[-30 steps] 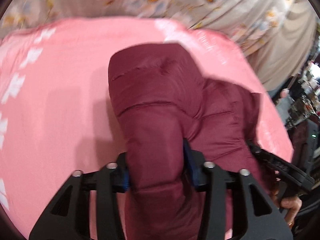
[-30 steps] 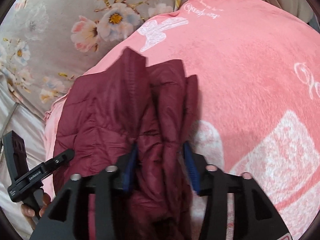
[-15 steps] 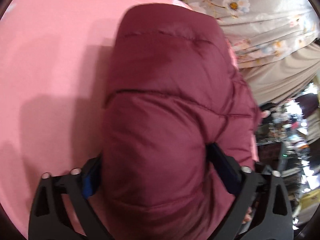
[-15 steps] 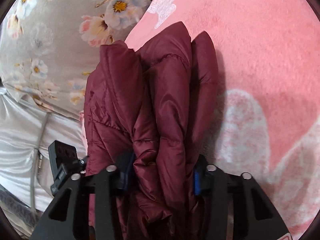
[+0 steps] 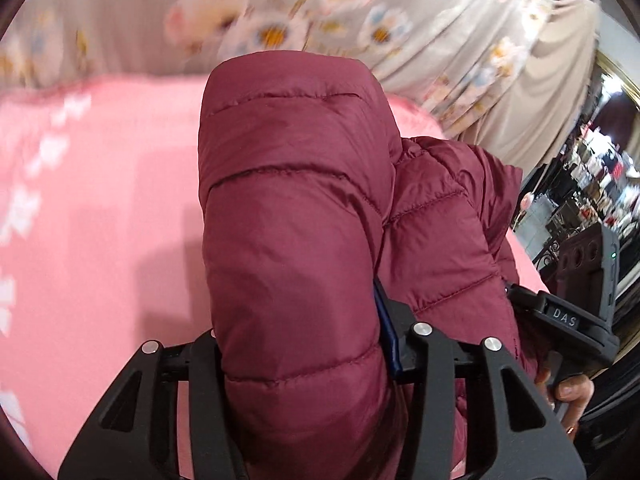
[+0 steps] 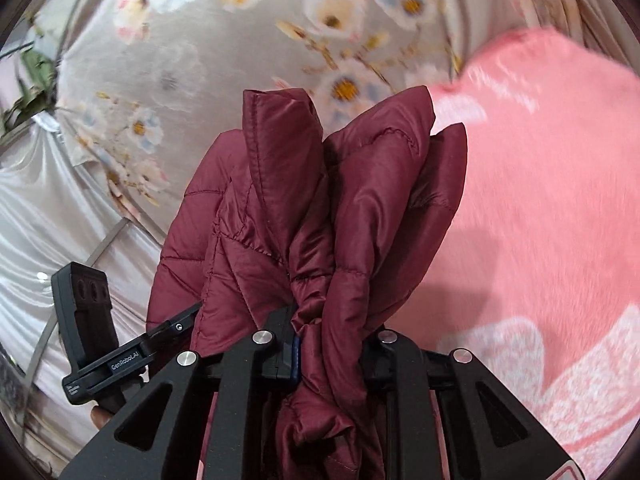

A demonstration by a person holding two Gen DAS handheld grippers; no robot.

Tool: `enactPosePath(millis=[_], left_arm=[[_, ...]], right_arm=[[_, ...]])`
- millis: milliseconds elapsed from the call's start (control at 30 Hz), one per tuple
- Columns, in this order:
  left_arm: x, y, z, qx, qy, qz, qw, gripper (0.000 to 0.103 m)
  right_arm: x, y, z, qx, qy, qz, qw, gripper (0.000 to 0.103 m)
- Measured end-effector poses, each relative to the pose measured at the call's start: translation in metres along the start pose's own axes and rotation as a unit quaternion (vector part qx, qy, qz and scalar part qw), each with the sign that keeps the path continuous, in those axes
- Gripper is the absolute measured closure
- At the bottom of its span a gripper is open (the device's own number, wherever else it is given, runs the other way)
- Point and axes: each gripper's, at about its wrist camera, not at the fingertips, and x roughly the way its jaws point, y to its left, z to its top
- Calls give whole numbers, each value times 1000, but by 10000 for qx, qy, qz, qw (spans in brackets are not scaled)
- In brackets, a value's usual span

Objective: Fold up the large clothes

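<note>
Above pink blanket (image 5: 100,240), both tools clamp maroon jacket (image 5: 296,216).

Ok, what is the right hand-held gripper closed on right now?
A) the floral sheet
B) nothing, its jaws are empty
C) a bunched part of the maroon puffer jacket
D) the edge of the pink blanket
C: in the right wrist view the right hand-held gripper pinches bunched folds of the maroon puffer jacket, above the pink blanket.

Bright even indoor light, soft shadow on the pink blanket (image 5: 100,240) left of the hand-held gripper, motion-blurred floral sheet (image 6: 248,40) beyond, fisheye-bent dark edges
</note>
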Motion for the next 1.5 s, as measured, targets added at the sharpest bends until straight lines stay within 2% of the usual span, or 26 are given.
enactPosePath(millis=[200,433,767,1000,1200,1500], left_arm=[[-53,-25,36,652,-833,222,9941,58],[-114,-28,58,1162,-1674,533,9776,58],[-168,-6,72,1415,-2453,888,9549,58],[-190,17,77,1453,-2667,1198,9452,55],[-186,47,75,1328,-2532,1400,9480,55],[-140,95,58,966,-1902,1453,9661,53]], right_arm=[[-25,67,27,-784,-776,-62,9939,85],[-35,118,48,-1237,-1296,20,9838,85],[-29,182,60,-1742,-1610,209,9712,85],[-3,201,57,-1848,-1476,331,9711,85],[31,203,49,-1828,-1185,254,9756,85],[98,167,20,-1516,-452,-21,9874,85]])
